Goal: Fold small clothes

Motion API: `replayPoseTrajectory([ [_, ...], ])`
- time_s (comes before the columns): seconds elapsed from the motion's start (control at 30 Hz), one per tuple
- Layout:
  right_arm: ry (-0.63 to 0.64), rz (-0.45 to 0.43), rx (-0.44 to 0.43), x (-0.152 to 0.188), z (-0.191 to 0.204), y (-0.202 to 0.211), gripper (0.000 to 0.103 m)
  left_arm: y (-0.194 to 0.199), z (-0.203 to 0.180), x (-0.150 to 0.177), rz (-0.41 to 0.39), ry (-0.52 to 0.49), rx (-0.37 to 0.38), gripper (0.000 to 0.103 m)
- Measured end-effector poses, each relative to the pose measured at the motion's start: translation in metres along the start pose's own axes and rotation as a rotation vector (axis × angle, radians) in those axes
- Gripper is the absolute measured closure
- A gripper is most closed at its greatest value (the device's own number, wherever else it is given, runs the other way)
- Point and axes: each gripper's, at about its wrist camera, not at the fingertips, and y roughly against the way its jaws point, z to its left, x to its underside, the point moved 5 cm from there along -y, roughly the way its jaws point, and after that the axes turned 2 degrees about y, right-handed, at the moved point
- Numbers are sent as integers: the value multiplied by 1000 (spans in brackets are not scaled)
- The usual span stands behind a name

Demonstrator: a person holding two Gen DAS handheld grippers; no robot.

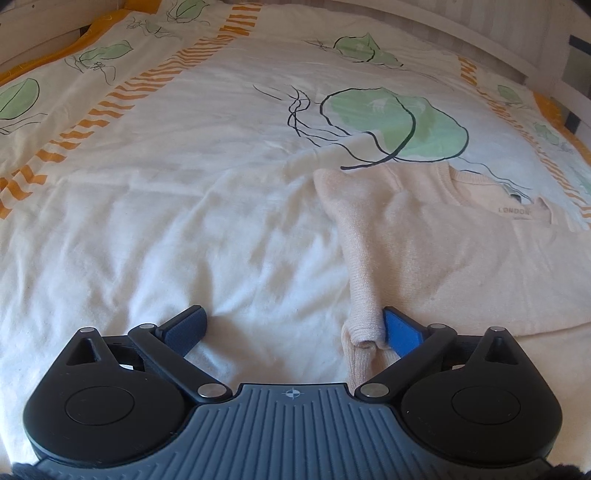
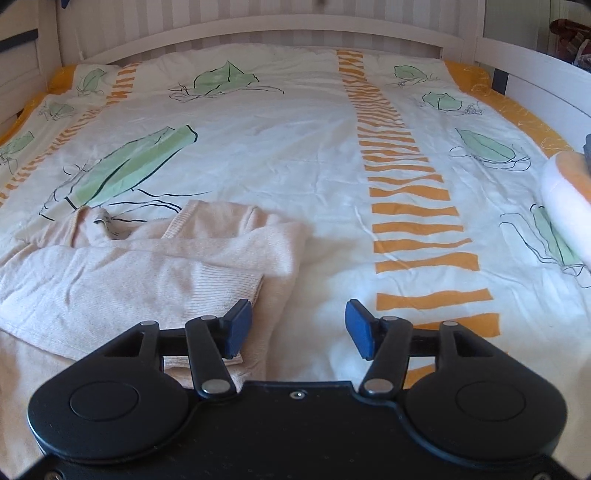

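Left wrist view puts your left gripper (image 1: 295, 328) low over the bed, its jaws spread as wide as they go. Nothing is pinched between them; only the white duvet cover (image 1: 147, 229) shows in the gap. The ribbed cuff (image 1: 364, 339) of the pale pink sweater (image 1: 461, 258) lies bunched just inside the right-hand pad (image 1: 400, 332), touching or nearly touching it — you cannot tell which from here. The opposite pad stands clear over bare cover.

The sweater lies flat on the cover on the right of this view, neckline away from you, with a label reading LONDON (image 1: 514, 211) inside the collar. One sleeve runs down its near edge toward your gripper.

In the right wrist view your right gripper (image 2: 297, 328) stands about half open, and nothing is gripped. Its left-hand pad (image 2: 238, 326) sits over the sweater's edge, just beside the ribbed cuff of a sleeve (image 2: 221, 284) that is folded across the body. Its other pad hangs over bare cover, near the orange striped band (image 2: 413, 206) printed on it. Whether the left-hand pad rests on the knit or hovers above it is not clear.

Here the sweater fills the lower left, partly folded, collar and tag toward the headboard (image 2: 258, 33). A white and orange object (image 2: 565, 199) — blurred, so you cannot identify it — sits at the right edge.
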Motion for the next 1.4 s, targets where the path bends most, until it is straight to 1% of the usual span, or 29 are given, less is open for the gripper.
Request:
replayPoseTrajectory([
  [0.03,-9,-3,-17,1,0,1,37,3,0,-1,-10,15,12,2],
  [0.1,-24,1,-46,4,1,0,35,12,1,-2,-34,41,29,2],
  [0.13,-22,10,-43,6,2,-1,35,18,1,-4,-58,45,26,2],
  [0.2,-11,23,-10,9,2,-2,35,31,-1,-8,-127,36,17,2],
  [0.27,-14,8,7,9,4,2,35,37,-10,-11,-171,-3,23,2],
  [0.3,-16,-6,0,7,6,5,34,36,-17,-12,-175,-32,29,2],
  [0.37,-15,-31,-28,3,15,10,26,27,-34,-12,-164,-99,32,2],
  [0.4,-7,-37,-44,2,20,10,21,22,-41,-12,-162,-126,24,2],
  [0.47,17,-39,-75,1,32,7,20,12,-49,-12,-166,-178,-12,2],
  [0.53,38,-27,-73,3,38,0,20,0,-45,-10,-138,-198,-96,2],
  [0.57,48,-17,-64,5,39,-5,19,-6,-37,-7,-114,-181,-122,1],
  [0.6,52,1,-44,9,37,-9,19,-10,-29,-5,-93,-145,-118,0],
  [0.67,29,38,-26,17,29,-17,17,-12,-7,-2,-57,-6,-41,0],
  [0.7,3,53,-31,20,24,-19,13,-9,-3,-3,-56,22,-30,0],
  [0.73,-23,59,-39,23,19,-18,12,-4,-2,-5,-64,32,-32,1],
  [0.8,-49,38,-49,22,14,-11,12,12,-7,-14,-117,30,-15,1],
  [0.87,-50,-17,-53,13,14,-2,12,19,-16,-25,-151,15,5,1],
  [0.97,-48,-53,-81,-6,19,-4,10,4,-27,-40,-142,-22,-14,1],
  [1.03,-38,-48,-95,-16,25,-15,9,-15,-27,-48,-123,-27,-33,1],
  [1.1,-8,-31,-92,-20,31,-31,9,-34,-22,-54,-111,-15,-72,1],
  [1.17,14,15,-71,-17,31,-49,9,-51,-11,-55,-82,-10,-125,0],
  [1.2,10,35,-58,-13,29,-57,8,-56,-4,-55,-78,-5,-144,0],
  [1.23,-5,44,-56,-10,24,-62,4,-58,3,-56,-86,8,-157,0],
  [1.27,-20,38,-62,-8,21,-64,3,-57,9,-57,-93,25,-160,0],
  [1.33,-33,27,-54,-5,15,-62,2,-58,15,-60,-83,42,-155,0],
  [1.4,-37,28,-55,-5,15,-61,2,-58,13,-63,-68,26,-157,0],
])
